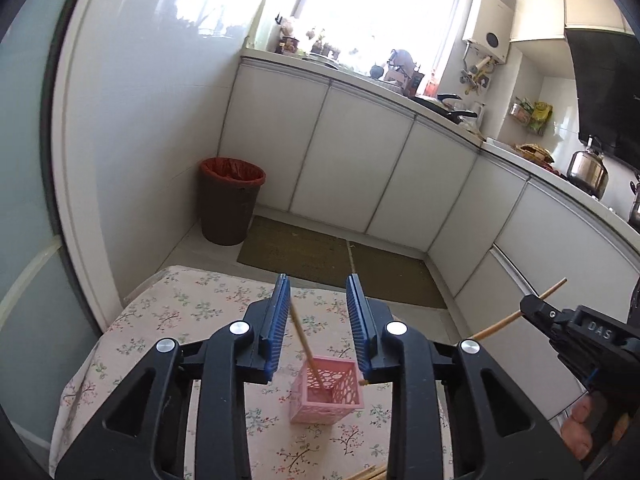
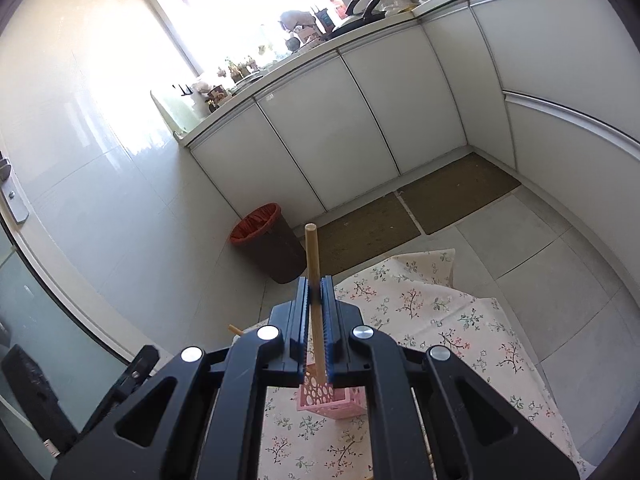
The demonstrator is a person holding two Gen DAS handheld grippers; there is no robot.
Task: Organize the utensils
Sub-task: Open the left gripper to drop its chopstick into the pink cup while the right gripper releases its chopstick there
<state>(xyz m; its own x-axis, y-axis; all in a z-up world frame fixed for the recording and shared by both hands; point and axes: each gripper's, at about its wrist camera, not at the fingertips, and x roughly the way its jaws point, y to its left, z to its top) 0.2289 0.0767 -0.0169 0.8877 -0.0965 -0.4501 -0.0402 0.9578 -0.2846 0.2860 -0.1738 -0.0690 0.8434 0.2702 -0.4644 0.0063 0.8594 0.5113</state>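
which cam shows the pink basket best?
Left wrist: the pink basket shows whole between the open fingers, one chopstick standing in it. Right wrist shows only part, behind the gripper.

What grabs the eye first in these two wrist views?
The pink basket on the floral tablecloth, with one chopstick leaning in it between the open jaws of the left gripper. Next, the right gripper, shut on a second chopstick that stands upright above the basket. Beyond the table, a brown bin with a red liner stands on the floor by the white cabinets.
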